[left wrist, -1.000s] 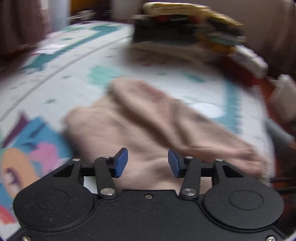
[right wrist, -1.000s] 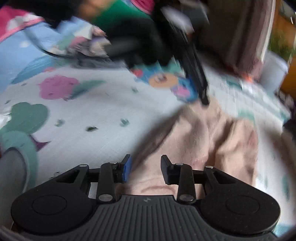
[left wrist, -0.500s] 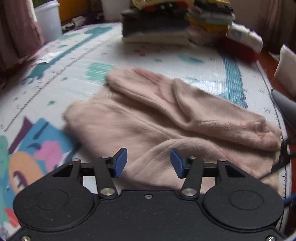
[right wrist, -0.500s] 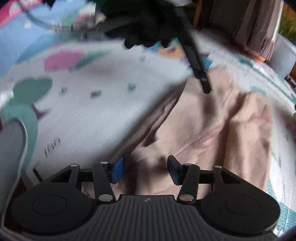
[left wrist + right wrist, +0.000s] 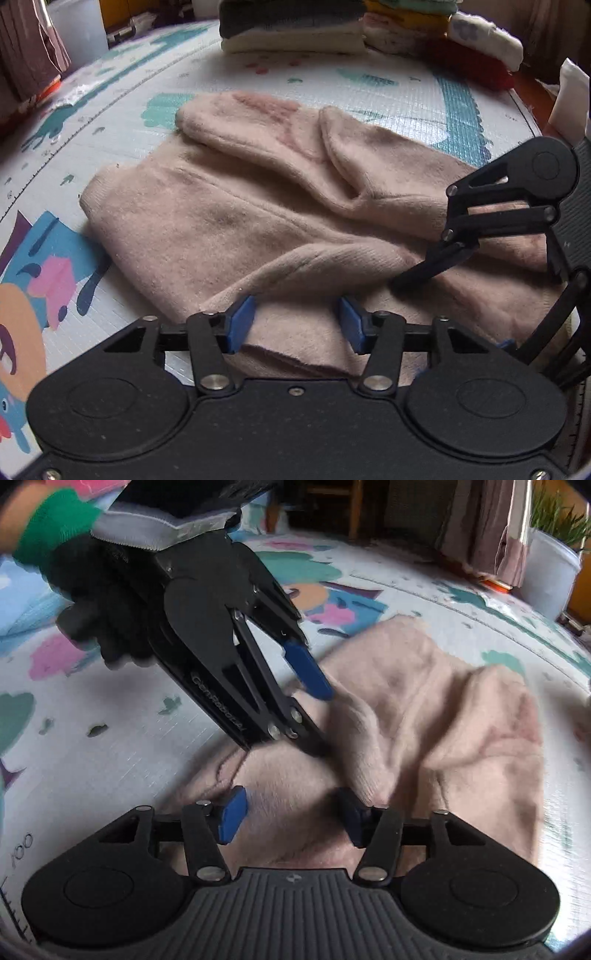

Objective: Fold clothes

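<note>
I've got the pink sweater (image 5: pixel 236 221) lying on the printed play mat (image 5: pixel 110 122), part-folded: both sleeves (image 5: pixel 369 173) are laid across the body, so the sleeve step looks done. What's left, I judge, is bringing the near hem up over the rest and then moving it to the finished pile. That pile, a stack of folded clothes (image 5: pixel 295 29), sits at the far edge of the mat, well apart from the sweater.

My left gripper (image 5: pixel 295 321) sits low over the near hem, jaws about half open, blue pads (image 5: pixel 240 321) either side of a fabric ridge but not pinching it. Nothing held, as far as I can see.

My right gripper (image 5: pixel 291 812) is beside it over the same hem end, jaws opening, cloth under and between the pads, no grip visible. In the right wrist view the left tool comes in from the upper left, held by a black-gloved hand (image 5: pixel 96 602) with a green cuff, its tips down on the knit.

Containers: a white bucket (image 5: pixel 550 576) stands off the mat near the curtain, with a green plant above it; whether the plant grows in it I cannot tell. Another white tub (image 5: pixel 77 26) shows at the far left of the left wrist view, contents hidden. No basket or bin for the clothes in sight.
</note>
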